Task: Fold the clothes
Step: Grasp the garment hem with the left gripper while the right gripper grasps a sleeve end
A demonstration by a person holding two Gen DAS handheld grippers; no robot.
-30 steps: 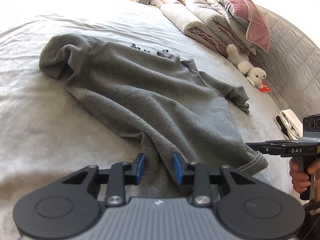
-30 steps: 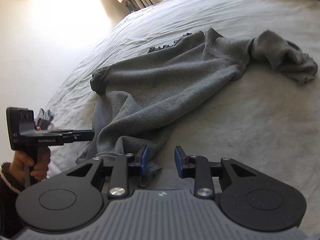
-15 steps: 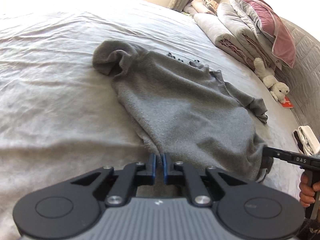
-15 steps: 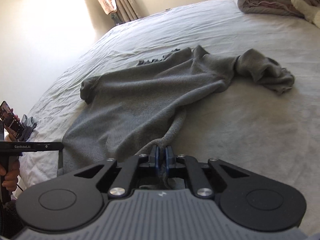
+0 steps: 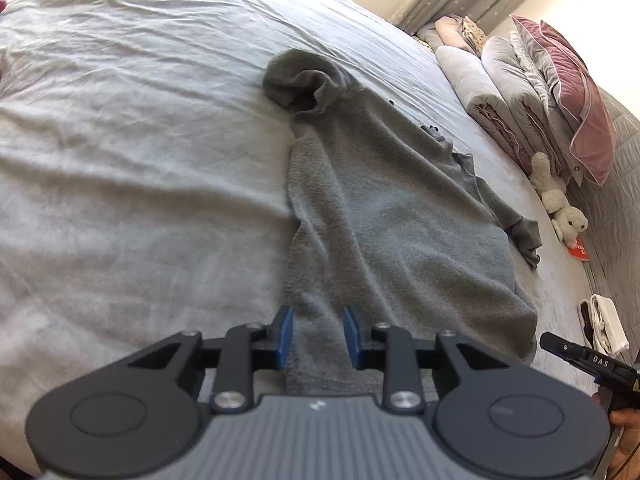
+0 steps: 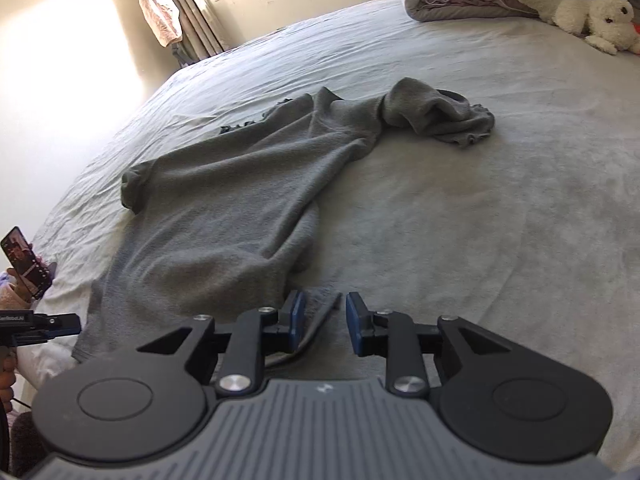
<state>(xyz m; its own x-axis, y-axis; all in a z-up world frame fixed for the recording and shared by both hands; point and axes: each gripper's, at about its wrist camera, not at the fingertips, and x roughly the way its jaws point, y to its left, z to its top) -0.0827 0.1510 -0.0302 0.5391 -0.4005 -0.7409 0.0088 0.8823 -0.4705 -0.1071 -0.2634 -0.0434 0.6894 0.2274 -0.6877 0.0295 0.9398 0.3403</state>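
We see a plain mid-grey fleece sweater (image 5: 384,216) at centre frame, on a pale grey wrinkled bedsheet (image 5: 132,168), a dusty-pink satin pillow (image 5: 576,100) upper right, a cream-white plush toy (image 6: 576,12) upper right, our black grippers' blue fingertips (image 5: 285,334) at bottom centre.

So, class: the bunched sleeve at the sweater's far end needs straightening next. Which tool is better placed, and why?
Probably the left tool: the bunched sleeve lies straight ahead of it up the sweater. From the right tool it sits off to one side.

"DAS" on right tongs (image 5: 592,360) body.
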